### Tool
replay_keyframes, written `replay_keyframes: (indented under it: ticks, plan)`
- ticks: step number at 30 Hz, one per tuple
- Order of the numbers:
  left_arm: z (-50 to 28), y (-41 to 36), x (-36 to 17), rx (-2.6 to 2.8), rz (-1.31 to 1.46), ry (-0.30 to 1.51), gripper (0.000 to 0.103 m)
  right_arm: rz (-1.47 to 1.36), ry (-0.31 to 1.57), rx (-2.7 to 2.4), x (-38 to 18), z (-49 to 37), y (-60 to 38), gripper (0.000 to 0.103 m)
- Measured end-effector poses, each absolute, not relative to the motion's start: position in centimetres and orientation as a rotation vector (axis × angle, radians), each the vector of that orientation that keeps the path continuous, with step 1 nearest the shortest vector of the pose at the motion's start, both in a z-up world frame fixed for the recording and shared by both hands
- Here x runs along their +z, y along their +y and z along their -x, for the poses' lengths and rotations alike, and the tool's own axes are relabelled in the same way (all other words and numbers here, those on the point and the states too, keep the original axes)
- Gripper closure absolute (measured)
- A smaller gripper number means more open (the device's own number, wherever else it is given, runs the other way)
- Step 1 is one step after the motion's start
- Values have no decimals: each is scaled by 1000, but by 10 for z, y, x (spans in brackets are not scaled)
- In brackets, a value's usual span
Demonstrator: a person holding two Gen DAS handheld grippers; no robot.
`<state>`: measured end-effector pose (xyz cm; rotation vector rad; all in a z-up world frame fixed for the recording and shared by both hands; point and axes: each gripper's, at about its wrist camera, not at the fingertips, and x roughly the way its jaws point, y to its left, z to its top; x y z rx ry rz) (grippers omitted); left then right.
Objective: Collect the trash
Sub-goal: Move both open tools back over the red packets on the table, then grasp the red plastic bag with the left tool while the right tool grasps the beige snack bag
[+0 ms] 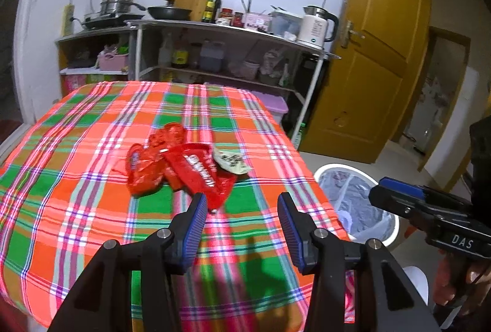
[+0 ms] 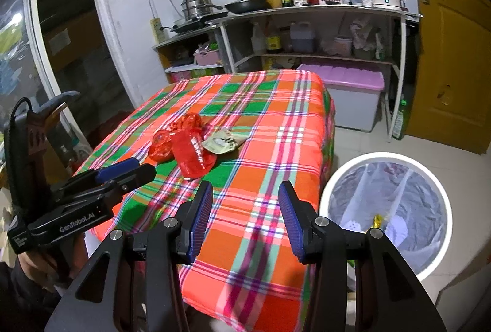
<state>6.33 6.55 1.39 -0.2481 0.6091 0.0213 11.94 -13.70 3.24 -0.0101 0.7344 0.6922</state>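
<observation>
I hold my left gripper [image 1: 241, 204] over the plaid tablecloth [image 1: 92, 193], its jaws apart and empty, just short of the red snack wrappers [image 1: 184, 166] and the pale packet [image 1: 230, 161] touching them. My right gripper [image 2: 245, 195] hovers with its jaws likewise spread and empty, beside the lined white trash bin [image 2: 386, 212] on the floor.

Three red wrappers [image 1: 184, 169], one pale packet [image 1: 230, 161], one bin [image 2: 385, 209], two tongs [image 1: 242, 224]
</observation>
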Motion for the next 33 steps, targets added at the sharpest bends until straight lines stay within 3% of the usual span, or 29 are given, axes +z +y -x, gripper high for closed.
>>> replay_keyframes:
  ticks: [25,33]
  plan:
    - [-90,145,-12,190,319,646,55,21,820,762,4,-165,-83,57]
    - [-112,163,-25,194,331,671,55,-13,863,756,-6,-189,-68,53]
